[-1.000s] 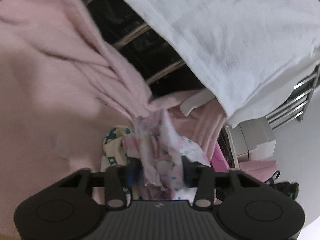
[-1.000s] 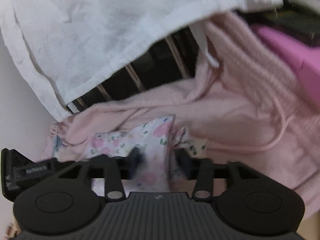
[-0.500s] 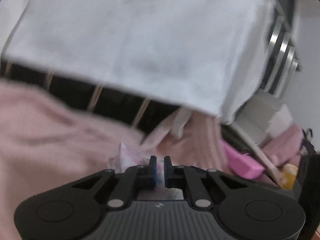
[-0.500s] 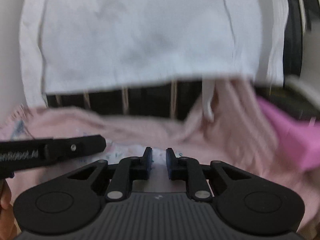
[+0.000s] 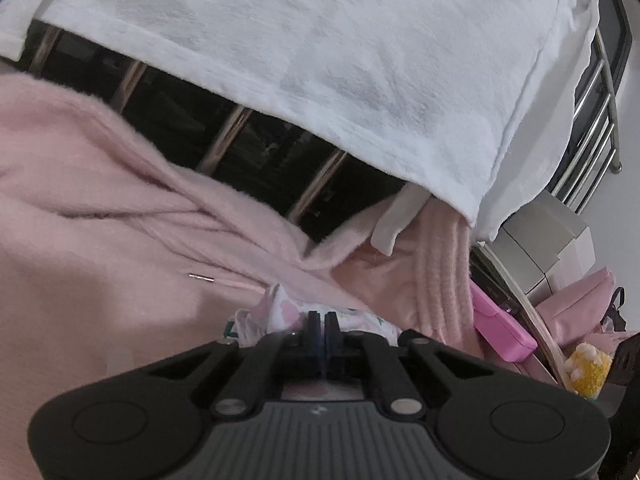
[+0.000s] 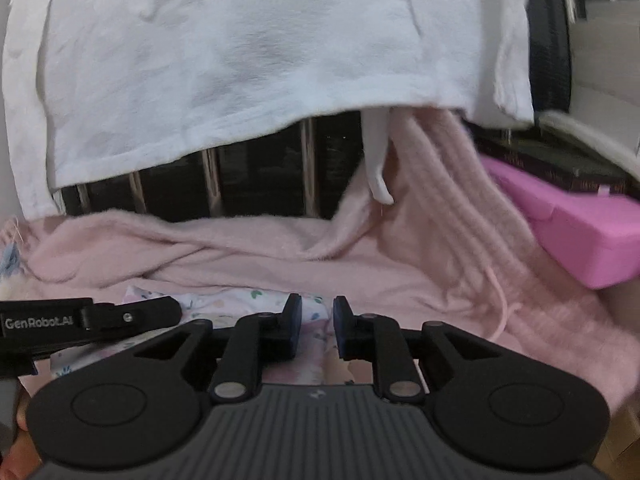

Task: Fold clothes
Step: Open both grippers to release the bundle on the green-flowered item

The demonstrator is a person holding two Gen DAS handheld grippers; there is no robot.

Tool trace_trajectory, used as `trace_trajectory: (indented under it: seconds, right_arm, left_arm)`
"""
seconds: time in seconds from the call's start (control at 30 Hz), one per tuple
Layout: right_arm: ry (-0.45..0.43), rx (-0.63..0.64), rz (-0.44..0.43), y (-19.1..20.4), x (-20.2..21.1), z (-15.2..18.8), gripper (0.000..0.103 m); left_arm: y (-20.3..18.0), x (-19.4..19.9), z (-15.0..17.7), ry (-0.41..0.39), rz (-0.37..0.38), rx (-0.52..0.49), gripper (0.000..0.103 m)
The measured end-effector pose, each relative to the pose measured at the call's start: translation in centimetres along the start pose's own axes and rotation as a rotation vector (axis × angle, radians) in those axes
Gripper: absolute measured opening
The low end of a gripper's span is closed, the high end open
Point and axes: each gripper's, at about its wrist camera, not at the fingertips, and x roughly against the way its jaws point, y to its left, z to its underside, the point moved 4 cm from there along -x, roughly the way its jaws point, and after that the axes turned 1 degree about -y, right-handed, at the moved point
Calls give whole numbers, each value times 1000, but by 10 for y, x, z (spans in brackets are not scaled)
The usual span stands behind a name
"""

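A small floral-print garment [image 6: 224,300] lies on a fluffy pink blanket [image 6: 280,248]; it also shows in the left wrist view [image 5: 280,312] just beyond my fingertips. My left gripper [image 5: 320,324] is shut with its jaws together, right above the garment, nothing visibly between them. My right gripper [image 6: 317,320] is slightly open, its jaws a small gap apart over the garment and holding nothing. The left gripper's body [image 6: 80,322] enters the right wrist view at the left.
A white towel [image 5: 320,60] hangs over dark slatted rails [image 5: 240,140] behind the blanket. A pink plastic box [image 6: 572,224] lies at the right, with a pink bag [image 5: 576,300], grey boxes [image 5: 552,240] and a yellow toy [image 5: 588,368] beyond.
Both grippers held the floral garment bunched up a second ago. They have let it go; it now lies flat on the blanket. The left jaws closed fully and the right nearly.
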Motion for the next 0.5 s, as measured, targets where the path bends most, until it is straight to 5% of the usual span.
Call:
trace_trajectory:
  seconds: [0.13,0.33,0.5]
  right_arm:
    - [4,-35,-14,-5,0,1,16]
    - [-22,-34,4,-3,9,-5,16]
    - [-160,-26,25,4,63,-34,18]
  left_arm:
    - [5,12,-10,-70,-20,18,30]
    - [24,13,-14,-75,-59,117,42]
    - [12,39,-34,-89,-85,147,47]
